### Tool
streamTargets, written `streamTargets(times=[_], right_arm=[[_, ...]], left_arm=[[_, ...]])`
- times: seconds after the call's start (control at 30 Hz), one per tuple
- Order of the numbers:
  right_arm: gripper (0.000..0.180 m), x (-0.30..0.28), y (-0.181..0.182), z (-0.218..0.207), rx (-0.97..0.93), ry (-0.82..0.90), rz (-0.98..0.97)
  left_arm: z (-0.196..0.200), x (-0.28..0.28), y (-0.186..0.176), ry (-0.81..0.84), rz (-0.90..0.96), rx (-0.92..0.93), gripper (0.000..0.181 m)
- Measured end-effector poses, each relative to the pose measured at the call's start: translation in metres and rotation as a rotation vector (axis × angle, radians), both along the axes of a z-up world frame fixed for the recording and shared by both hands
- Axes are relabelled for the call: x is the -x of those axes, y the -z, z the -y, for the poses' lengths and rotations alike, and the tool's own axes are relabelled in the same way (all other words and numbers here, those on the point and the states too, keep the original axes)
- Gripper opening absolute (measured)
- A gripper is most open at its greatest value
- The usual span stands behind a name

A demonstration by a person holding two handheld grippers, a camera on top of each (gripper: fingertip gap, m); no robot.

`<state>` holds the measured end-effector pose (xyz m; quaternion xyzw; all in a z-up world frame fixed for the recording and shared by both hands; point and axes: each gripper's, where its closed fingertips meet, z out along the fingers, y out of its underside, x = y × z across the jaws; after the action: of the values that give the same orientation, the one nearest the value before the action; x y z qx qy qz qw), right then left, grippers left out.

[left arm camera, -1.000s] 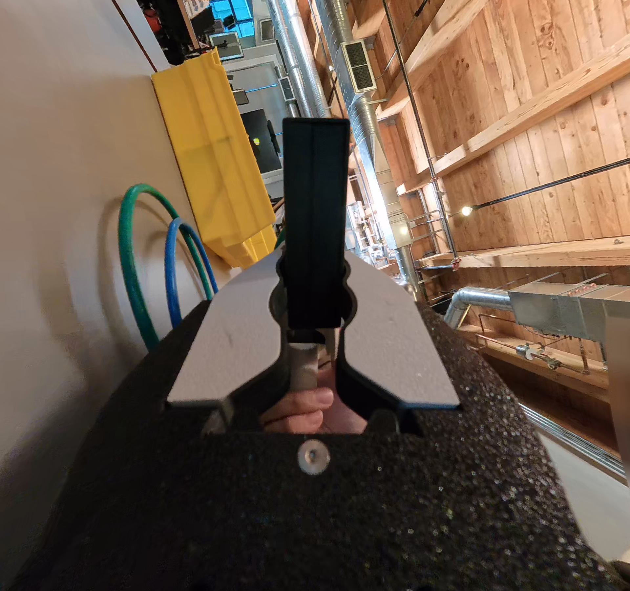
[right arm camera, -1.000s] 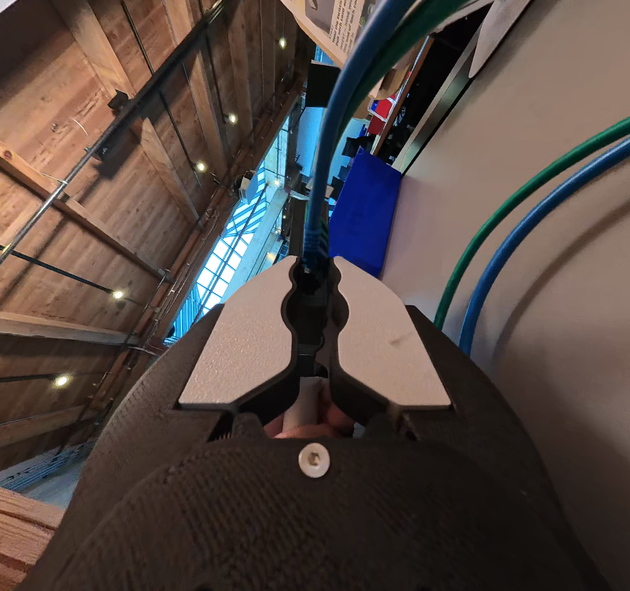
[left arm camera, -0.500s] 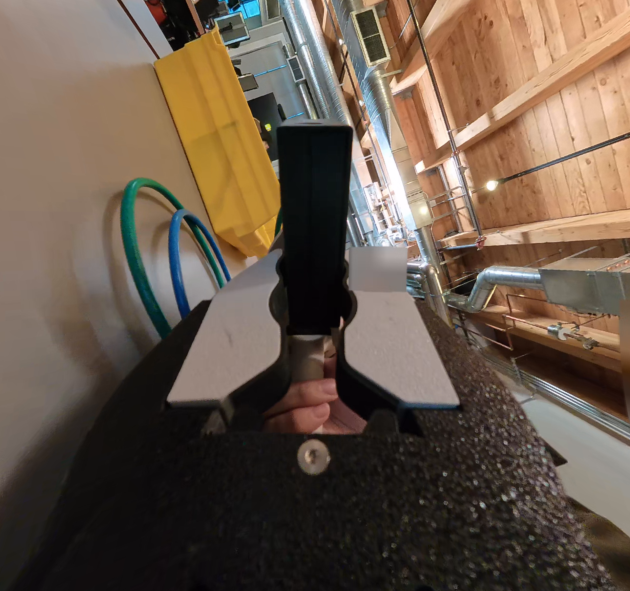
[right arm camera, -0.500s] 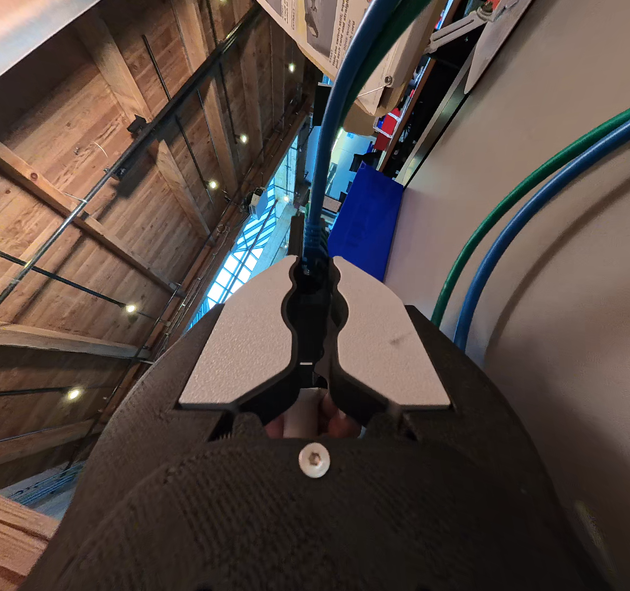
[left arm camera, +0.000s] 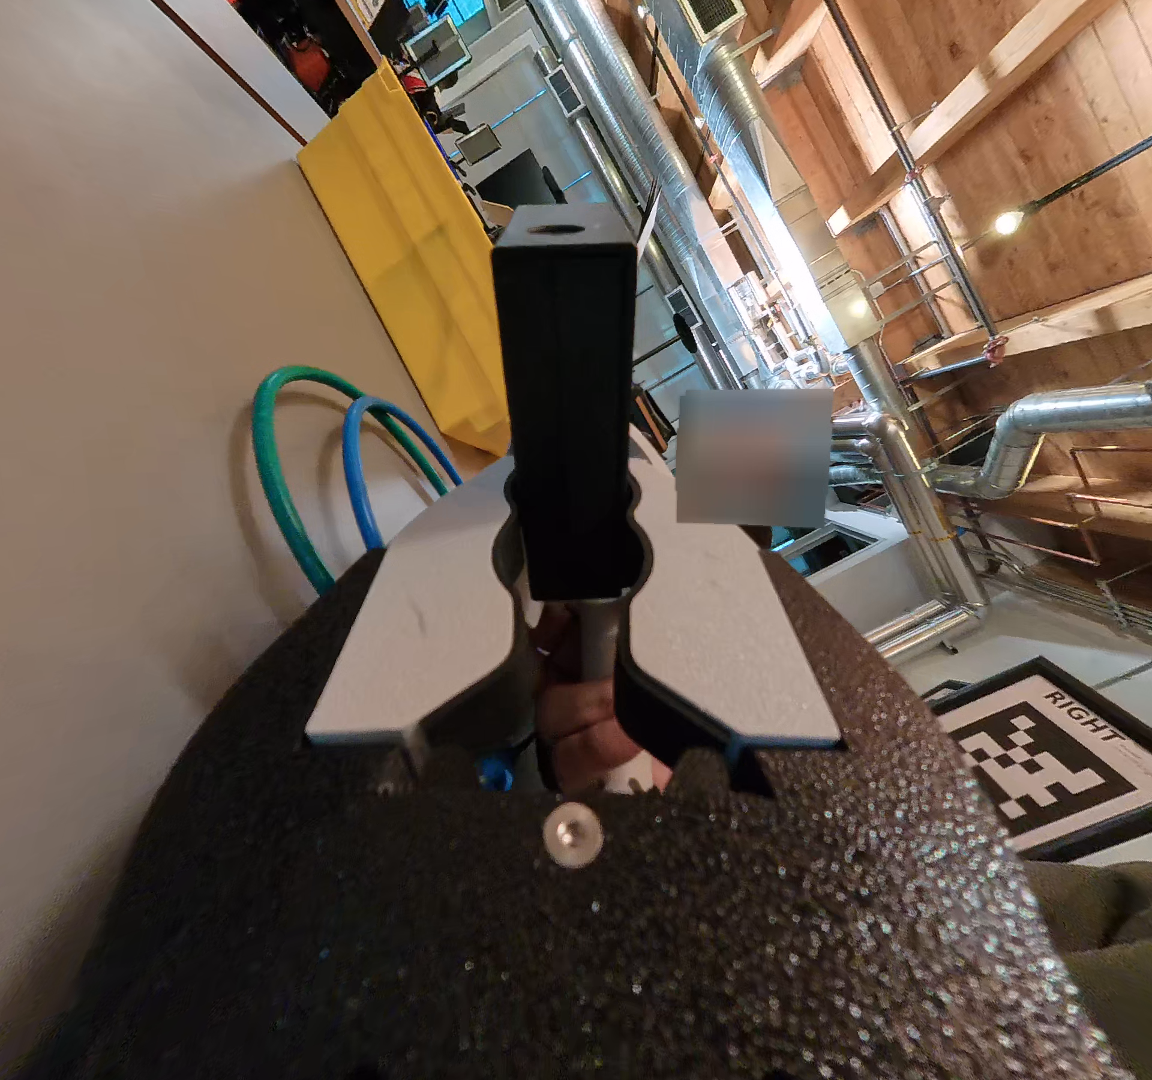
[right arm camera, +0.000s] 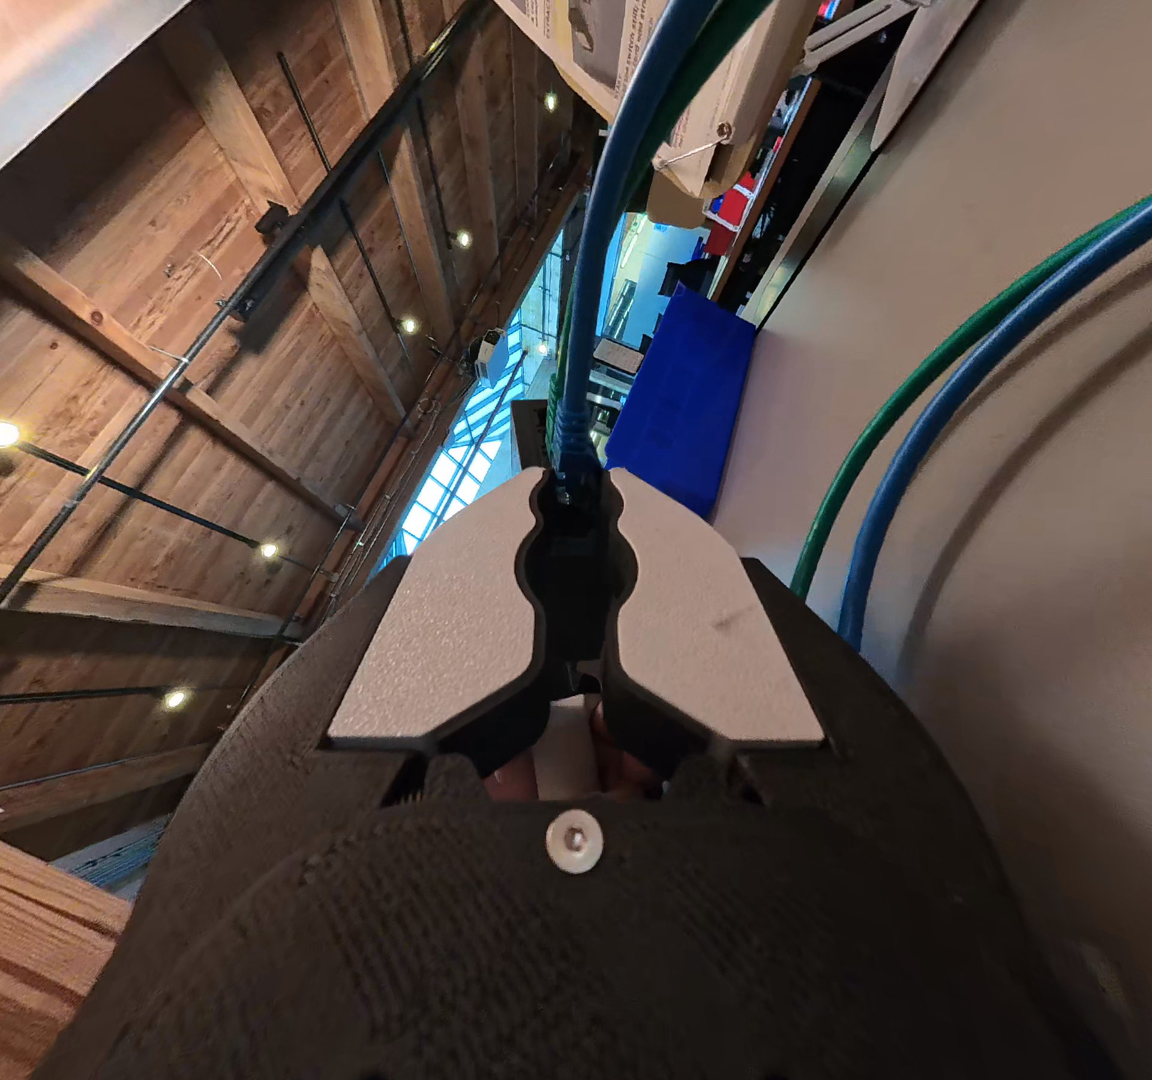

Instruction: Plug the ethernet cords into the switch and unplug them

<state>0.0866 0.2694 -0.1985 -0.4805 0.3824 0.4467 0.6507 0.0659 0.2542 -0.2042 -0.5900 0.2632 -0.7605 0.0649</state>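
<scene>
Bordering both views, the beige surface (left arm camera: 124, 364) runs alongside each tool, with a yellow bin (left arm camera: 399, 277) and a blue bin (right arm camera: 673, 402) at its far edge. Left tongs (left arm camera: 573, 526) clamp a black switch (left arm camera: 564, 402), long axis pointing forward. Right tongs (right arm camera: 576, 526) clamp the blue cord (right arm camera: 580, 314) at its plug, cord running forward; a green cord (right arm camera: 873, 427) loops beside it.

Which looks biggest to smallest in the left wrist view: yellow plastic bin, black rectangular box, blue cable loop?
1. Black rectangular box, though nearness to the camera inflates it.
2. Yellow plastic bin, close behind.
3. Blue cable loop.
</scene>
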Motion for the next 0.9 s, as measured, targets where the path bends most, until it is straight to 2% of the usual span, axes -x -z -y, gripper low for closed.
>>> streamTargets(times=[0.27, 0.9], right_arm=[[0.014, 0.0007, -0.0026, -0.0022, -0.023, 0.015, 0.011], [0.014, 0.0022, -0.0003, -0.0041, -0.054, 0.01, -0.041]], left_arm=[[0.0008, 0.0011, -0.002, 0.043, 0.002, 0.076, 0.027], [-0.0006, 0.002, -0.0003, 0.054, -0.011, 0.068, 0.027]])
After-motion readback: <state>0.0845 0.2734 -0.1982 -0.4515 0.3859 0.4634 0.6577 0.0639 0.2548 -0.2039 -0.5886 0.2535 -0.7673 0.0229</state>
